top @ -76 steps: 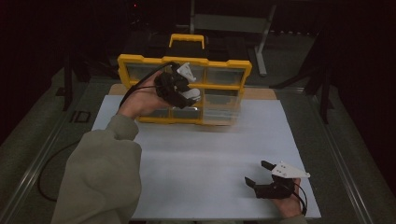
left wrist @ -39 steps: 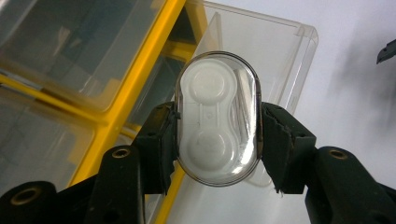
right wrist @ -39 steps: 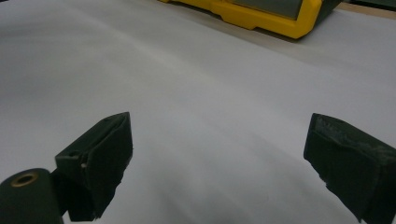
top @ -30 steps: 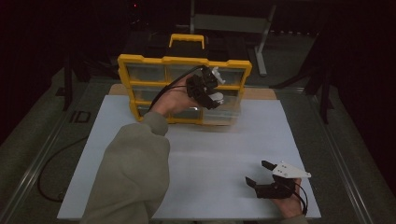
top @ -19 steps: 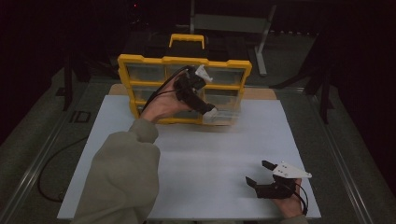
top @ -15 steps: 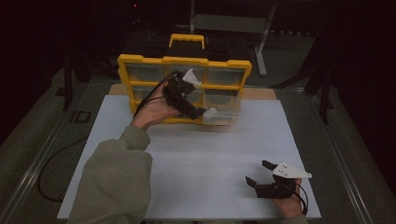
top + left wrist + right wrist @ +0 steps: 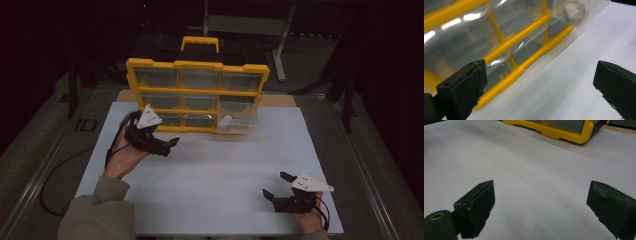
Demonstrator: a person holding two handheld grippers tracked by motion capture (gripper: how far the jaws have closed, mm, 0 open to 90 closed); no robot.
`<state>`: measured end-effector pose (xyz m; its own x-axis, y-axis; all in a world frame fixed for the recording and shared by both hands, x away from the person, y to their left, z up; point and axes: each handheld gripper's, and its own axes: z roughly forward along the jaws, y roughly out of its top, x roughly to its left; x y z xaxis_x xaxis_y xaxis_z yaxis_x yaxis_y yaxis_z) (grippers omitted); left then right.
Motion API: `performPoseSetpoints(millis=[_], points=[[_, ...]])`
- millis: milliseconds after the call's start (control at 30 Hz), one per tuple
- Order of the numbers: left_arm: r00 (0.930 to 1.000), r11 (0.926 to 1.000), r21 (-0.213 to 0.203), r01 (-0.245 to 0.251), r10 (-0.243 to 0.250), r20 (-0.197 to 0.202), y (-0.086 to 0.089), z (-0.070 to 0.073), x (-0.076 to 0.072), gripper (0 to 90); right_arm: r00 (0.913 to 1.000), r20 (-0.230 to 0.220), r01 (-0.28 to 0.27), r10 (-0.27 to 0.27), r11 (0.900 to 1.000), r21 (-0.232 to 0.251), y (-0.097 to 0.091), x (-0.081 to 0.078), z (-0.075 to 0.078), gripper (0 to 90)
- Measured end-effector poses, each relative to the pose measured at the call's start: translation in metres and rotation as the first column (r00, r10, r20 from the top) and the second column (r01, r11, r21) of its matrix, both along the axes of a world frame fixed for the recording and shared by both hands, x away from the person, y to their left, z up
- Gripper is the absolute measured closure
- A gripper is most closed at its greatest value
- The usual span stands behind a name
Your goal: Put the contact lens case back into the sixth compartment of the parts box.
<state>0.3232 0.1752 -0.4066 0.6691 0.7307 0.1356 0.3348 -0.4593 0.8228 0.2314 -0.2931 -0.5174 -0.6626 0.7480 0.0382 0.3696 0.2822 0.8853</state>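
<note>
- Two things are different from a second ago: the left gripper (image 7: 167,145) has pulled back from the yellow organizer case (image 7: 197,95) to the white sheet (image 7: 215,175) on the desk, and its fingers (image 7: 464,85) have just been opening, now wide with nothing between them.
- One small white round piece (image 7: 226,120) sits behind the clear lid in the bottom-right compartment, right where that gripper was working before. Looks to me like it got dropped off there, so that step is probably done.
- The case stands tilted up at the far edge of the sheet, carry handle (image 7: 200,42) on top.
- The right gripper (image 7: 280,186) hasn't budged, parked near the front right corner, fingers (image 7: 477,202) spread wide and empty.
- Zero readable writing anywhere: no brand or label that I can make out on the case or grippers.
</note>
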Motion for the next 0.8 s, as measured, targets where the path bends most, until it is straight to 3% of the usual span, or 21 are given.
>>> performPoseSetpoints(millis=[133,433,567,733,800], points=[[0.9988,0.9988,-0.020,-0.045,0.045,0.017,0.020,-0.023,-0.020,0.0,1.0000,0.001,0.001,-0.001,1.0000,0.004,0.002,-0.001,0.000,8.1],[0.9904,0.9848,-0.128,-0.117,0.125,0.058,0.050,-0.070,-0.056,0.0,0.9996,0.027,0.008,-0.008,0.9997,0.024,0.002,-0.002,0.002,8.0],[0.9848,0.9776,-0.166,-0.129,0.146,0.094,0.061,-0.082,-0.073,0.0,0.9989,0.043,0.016,-0.017,0.9993,0.035,0.002,-0.003,0.003,8.1],[0.9721,0.9672,-0.189,-0.170,0.196,0.129,0.070,-0.092,-0.086,0.0,0.9979,0.061,0.018,-0.020,0.9991,0.037,0.003,-0.001,0.004,8.0],[0.9733,0.9679,-0.190,-0.164,0.190,0.128,0.070,-0.095,-0.088,0.0,0.9976,0.065,0.020,-0.023,0.9990,0.040,0.003,-0.001,0.005,8.0]])
